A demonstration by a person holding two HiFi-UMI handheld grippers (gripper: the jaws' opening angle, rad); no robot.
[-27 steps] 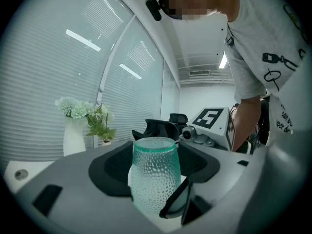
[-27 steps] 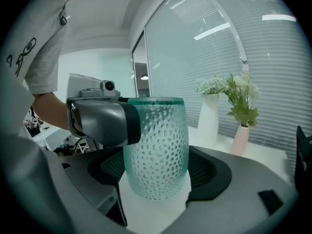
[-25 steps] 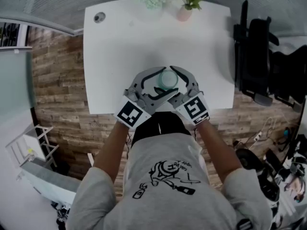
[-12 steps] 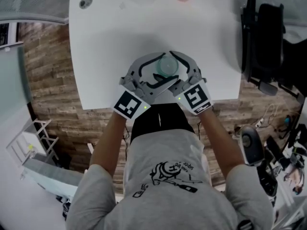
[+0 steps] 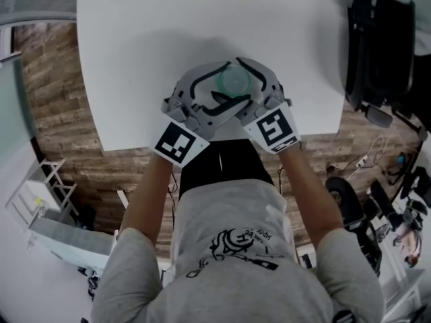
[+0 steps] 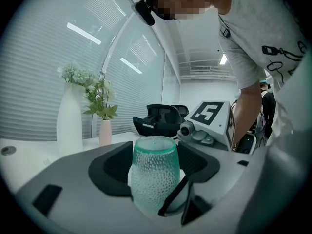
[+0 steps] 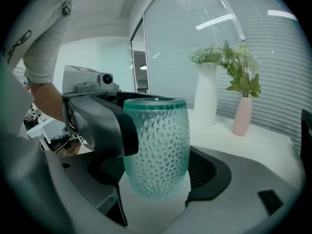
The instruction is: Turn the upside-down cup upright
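Teal cup (image 7: 157, 145): dimpled glass, caught between both grippers over the white table (image 5: 135, 59).
Left gripper (image 6: 157, 162): we saw its jaws spread wide, with the dark pads closed against the cup's two sides and nothing else between them.
Right gripper (image 7: 158, 167): its jaws were just as wide, with pads on the cup from the opposite side. One finger of the left gripper lay against the cup's flank in this view.
Axis: the cup's long axis stood vertical and untilted. The end with the darker green band faced up and the rounded end faced down. We could not tell whether the top end was the open mouth.
Base: we could not tell whether it touched the tabletop or hung just above it.
Near edge: the cup sat close to the table edge on the person's side, with both marker cubes overhanging that edge.
Open room: the tabletop lay bare to the left of the cup and beyond it. The white vase (image 7: 205, 94) and the pink vase (image 7: 242, 116) stood well apart from it.
Right side: a black office chair (image 5: 377, 39) stood past the table's right edge, clear of the grippers.
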